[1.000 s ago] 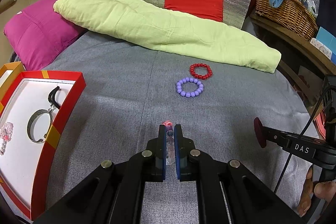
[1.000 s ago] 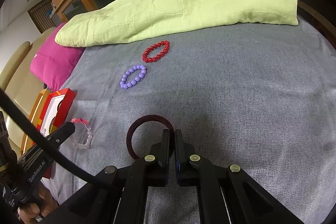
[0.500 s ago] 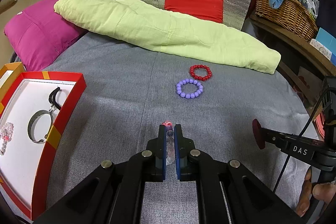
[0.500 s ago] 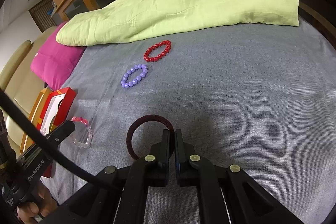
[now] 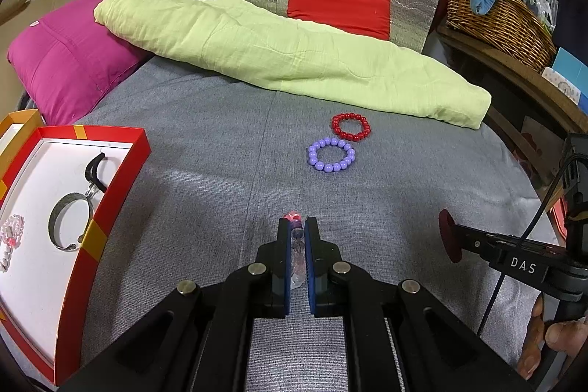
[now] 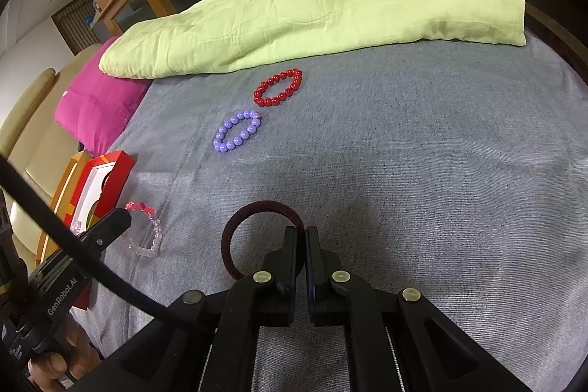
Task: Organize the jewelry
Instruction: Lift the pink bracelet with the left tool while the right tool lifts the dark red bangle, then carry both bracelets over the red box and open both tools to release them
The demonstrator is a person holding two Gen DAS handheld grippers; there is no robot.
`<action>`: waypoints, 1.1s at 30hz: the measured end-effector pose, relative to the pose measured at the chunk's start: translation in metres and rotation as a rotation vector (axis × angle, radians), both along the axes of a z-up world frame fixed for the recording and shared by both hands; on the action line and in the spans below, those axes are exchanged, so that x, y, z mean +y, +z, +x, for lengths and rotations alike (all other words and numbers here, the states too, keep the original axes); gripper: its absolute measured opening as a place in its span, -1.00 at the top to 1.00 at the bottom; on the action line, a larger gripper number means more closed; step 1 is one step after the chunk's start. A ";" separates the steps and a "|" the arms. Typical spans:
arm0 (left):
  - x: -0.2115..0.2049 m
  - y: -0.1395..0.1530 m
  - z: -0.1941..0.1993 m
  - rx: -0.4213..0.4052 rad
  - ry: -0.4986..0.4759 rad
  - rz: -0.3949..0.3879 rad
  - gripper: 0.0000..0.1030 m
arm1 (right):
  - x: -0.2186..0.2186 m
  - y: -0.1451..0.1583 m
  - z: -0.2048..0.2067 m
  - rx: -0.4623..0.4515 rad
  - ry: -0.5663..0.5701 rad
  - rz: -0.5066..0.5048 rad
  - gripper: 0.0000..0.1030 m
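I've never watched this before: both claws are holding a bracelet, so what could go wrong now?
The left gripper pinches the clear pink beaded bracelet by one thin edge, so it might slip out before reaching the red tray. The right gripper grips the dark maroon ring equally narrowly, so it could twist loose.

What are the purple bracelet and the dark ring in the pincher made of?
The purple bracelet: round, smooth beads with small shiny glints, probably plastic or glass. The dark ring held in the right gripper: matte maroon with a ribbed, fuzzy-looking surface and no shine, likely a fabric-covered elastic band.
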State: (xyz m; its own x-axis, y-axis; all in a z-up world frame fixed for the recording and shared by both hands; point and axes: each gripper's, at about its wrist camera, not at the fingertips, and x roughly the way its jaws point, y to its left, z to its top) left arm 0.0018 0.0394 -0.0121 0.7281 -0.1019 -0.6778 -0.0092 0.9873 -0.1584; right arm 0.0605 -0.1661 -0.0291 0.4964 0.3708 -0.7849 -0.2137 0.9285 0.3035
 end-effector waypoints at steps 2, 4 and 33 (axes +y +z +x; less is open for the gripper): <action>0.000 0.000 0.000 -0.001 0.000 0.000 0.86 | 0.000 0.000 0.000 0.000 0.000 0.001 0.91; 0.000 0.000 0.000 -0.001 0.000 0.001 0.86 | 0.000 0.000 0.000 -0.002 0.002 0.000 0.91; 0.019 0.014 -0.009 -0.039 0.042 -0.027 0.86 | 0.012 0.004 -0.004 -0.018 0.040 -0.006 0.91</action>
State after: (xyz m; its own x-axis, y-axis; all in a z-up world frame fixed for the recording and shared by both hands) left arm -0.0075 0.0582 0.0022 0.7580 -0.0882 -0.6462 -0.0440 0.9816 -0.1856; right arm 0.0564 -0.1537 -0.0256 0.4950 0.3859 -0.7785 -0.2564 0.9209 0.2934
